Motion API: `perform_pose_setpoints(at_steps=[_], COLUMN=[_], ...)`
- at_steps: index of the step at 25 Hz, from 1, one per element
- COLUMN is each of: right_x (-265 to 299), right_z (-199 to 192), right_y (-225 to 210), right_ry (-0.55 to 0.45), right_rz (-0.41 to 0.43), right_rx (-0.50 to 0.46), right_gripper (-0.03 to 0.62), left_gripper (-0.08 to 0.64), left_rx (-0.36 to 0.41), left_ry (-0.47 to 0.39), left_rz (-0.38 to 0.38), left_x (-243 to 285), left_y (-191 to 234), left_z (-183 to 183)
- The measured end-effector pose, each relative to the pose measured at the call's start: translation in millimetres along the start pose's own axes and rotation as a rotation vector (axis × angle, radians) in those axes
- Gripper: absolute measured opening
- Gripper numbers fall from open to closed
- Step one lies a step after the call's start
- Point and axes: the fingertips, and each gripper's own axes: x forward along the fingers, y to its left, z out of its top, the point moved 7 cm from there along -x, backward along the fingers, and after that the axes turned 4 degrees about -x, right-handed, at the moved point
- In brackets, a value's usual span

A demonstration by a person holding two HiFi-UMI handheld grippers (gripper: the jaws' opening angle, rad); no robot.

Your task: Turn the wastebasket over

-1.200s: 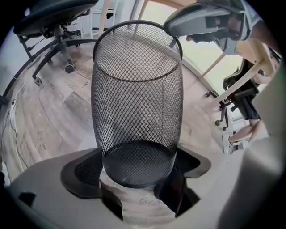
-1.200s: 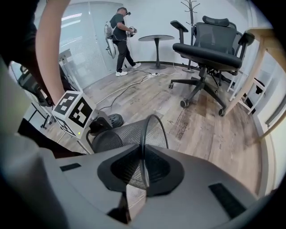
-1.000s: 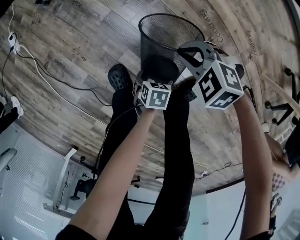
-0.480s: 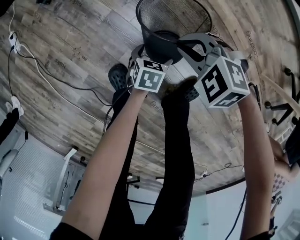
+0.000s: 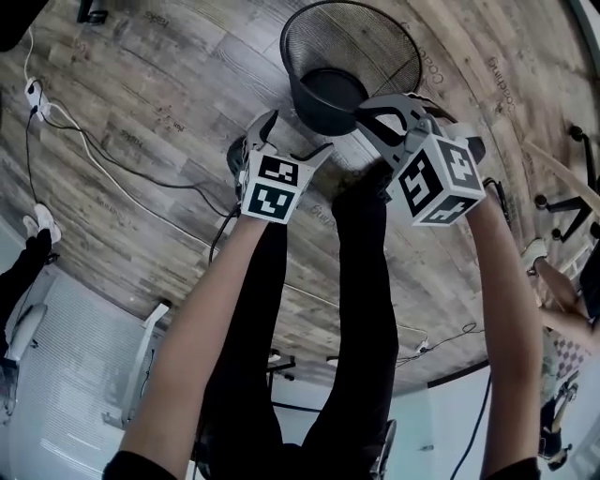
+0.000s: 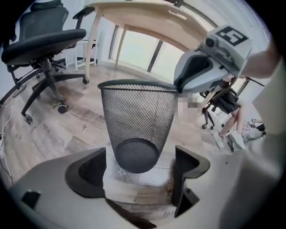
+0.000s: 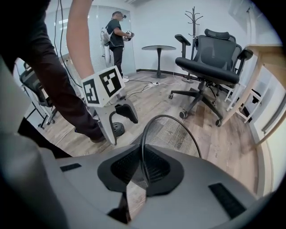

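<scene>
The black mesh wastebasket (image 5: 361, 47) stands mouth up on the wood floor, its round base (image 6: 136, 154) towards me. My right gripper (image 5: 373, 105) is shut on the near right part of the basket's wire rim (image 7: 143, 134); the rim runs between its two pads. In the left gripper view the right gripper (image 6: 181, 85) clamps the rim from the right. My left gripper (image 5: 292, 141) hangs open to the left of the basket, apart from it, with nothing between its fingers (image 6: 87, 172). I cannot tell whether the base touches the floor.
My own legs and a dark shoe (image 5: 236, 155) are just below the basket. White cables (image 5: 94, 150) run over the floor at left. An office chair (image 6: 44, 40) and a wooden desk (image 6: 147, 13) stand behind the basket. Another person (image 7: 117, 36) stands far off.
My left gripper has come away from the basket's base, moving left and up. The basket has swung more upright, and I now look into its mouth. The right gripper keeps its hold.
</scene>
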Motion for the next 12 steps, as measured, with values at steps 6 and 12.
perform_pose_setpoints(at_steps=[6,12], right_x=[2,7], right_z=[-3,-3], right_y=[15,28], right_ry=[0.0,-0.005], right_rz=[0.026,0.038], right_rx=[0.065,0.11], right_gripper=[0.057,0.055], left_gripper=[0.506,0.506], left_rx=[-0.142,-0.261], left_ry=[-0.105,-0.229], left_rz=[-0.029,-0.043], left_x=[-48,-76], left_y=[22,38], left_z=[8,36])
